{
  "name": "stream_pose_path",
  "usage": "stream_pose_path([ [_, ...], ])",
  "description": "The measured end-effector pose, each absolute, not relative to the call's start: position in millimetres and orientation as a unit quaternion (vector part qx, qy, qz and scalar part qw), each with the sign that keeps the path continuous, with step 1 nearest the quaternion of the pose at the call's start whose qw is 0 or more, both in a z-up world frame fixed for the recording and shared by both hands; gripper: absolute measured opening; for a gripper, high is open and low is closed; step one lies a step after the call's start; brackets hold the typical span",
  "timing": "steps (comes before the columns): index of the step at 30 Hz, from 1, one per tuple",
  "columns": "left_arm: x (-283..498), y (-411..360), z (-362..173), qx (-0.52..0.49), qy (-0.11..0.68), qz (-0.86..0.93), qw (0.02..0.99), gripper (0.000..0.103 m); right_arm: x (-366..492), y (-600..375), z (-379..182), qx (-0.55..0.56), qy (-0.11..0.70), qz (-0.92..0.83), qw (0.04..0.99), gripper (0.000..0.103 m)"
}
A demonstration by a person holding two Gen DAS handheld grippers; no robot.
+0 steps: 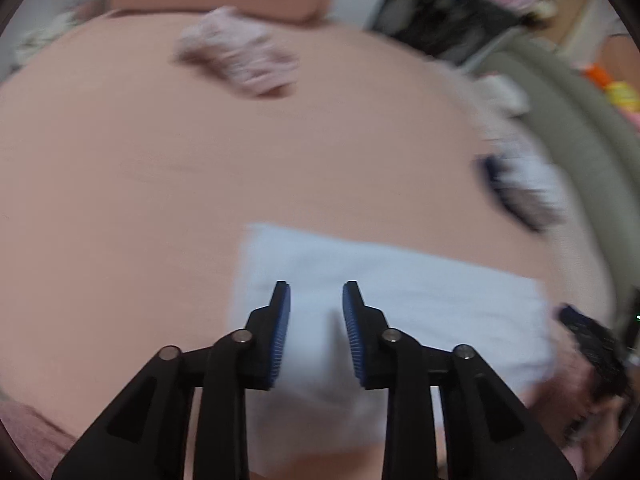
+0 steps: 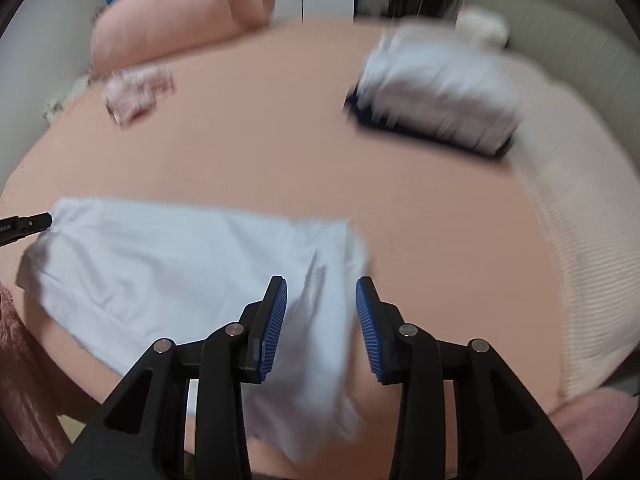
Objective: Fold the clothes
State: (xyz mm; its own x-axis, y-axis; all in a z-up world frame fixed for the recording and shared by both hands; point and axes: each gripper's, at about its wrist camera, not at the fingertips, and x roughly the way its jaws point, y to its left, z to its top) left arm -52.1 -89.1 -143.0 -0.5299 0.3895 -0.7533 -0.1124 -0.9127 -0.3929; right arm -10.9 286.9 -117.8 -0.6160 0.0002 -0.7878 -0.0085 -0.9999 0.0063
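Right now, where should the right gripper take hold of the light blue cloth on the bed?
Probably the light blue cloth at its near right corner, where a fold hangs loose between the right gripper pads. Come from the near edge of the pink bed; the rest lies flat and offers little to pinch.

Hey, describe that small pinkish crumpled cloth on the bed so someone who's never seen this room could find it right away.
Start at the bed with the peach sheet and look to its far end, where a long peach bolster pillow lies. Just in front of that pillow sits the small pinkish cloth. Unlike the flat pale blue garment and the folded stack, it is mottled pink and crumpled.
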Motion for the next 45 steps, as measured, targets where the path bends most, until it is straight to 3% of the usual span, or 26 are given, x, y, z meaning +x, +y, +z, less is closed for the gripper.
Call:
stream_pose_path([
  [3,-35.0,-55.4,-151.4,-0.483,-0.166,0.839,0.191,0.035,1.5,290.2,-121.5,-0.453,0.053,0.890,-0.010,0.038],
  [9,-13.5,-48.7,-176.7,-0.536,-0.157,0.816,0.150,0.034,18.7,306.9,-156.9,-0.523,0.130,0.842,0.033,0.035],
  [11,-11.5,-62.5,-174.3,-0.531,-0.171,0.820,0.125,0.033,22.6,308.3,-158.9,-0.531,0.117,0.838,0.047,0.045],
  [13,-10.1,-76.8,-169.8,-0.525,-0.182,0.825,0.099,0.033,26.0,305.2,-159.3,-0.531,0.104,0.839,0.057,0.047],
  [16,-0.1,-102.5,-162.5,-0.513,-0.218,0.826,0.085,0.033,36.0,301.5,-140.9,-0.494,0.094,0.863,0.055,0.047],
  [20,4.4,-114.7,-176.5,-0.546,-0.191,0.815,0.032,0.033,39.1,303.8,-134.1,-0.479,0.124,0.869,0.014,0.049],
  [25,5.8,-136.2,-179.4,-0.544,-0.220,0.810,-0.013,0.033,31.0,318.0,-146.7,-0.510,0.135,0.847,0.068,0.048],
  [27,5.4,-137.0,-179.4,-0.542,-0.218,0.812,-0.015,0.033,36.5,325.5,-137.5,-0.488,0.142,0.857,0.084,0.050],
  [31,4.6,-138.6,-179.5,-0.538,-0.212,0.815,-0.019,0.034,40.4,326.4,-142.2,-0.496,0.218,0.841,0.007,0.060],
  [37,3.4,-141.1,-179.7,-0.532,-0.204,0.821,-0.025,0.036,25.0,321.2,-161.8,-0.540,0.189,0.819,0.033,0.065],
  [41,12.1,-132.2,-151.7,-0.466,-0.198,0.862,0.023,0.034,22.9,326.9,-161.9,-0.538,0.199,0.819,0.034,0.067],
  [45,7.5,-106.9,-145.5,-0.457,-0.174,0.868,0.087,0.034,11.4,321.0,-171.9,-0.551,0.191,0.812,0.016,0.083],
])
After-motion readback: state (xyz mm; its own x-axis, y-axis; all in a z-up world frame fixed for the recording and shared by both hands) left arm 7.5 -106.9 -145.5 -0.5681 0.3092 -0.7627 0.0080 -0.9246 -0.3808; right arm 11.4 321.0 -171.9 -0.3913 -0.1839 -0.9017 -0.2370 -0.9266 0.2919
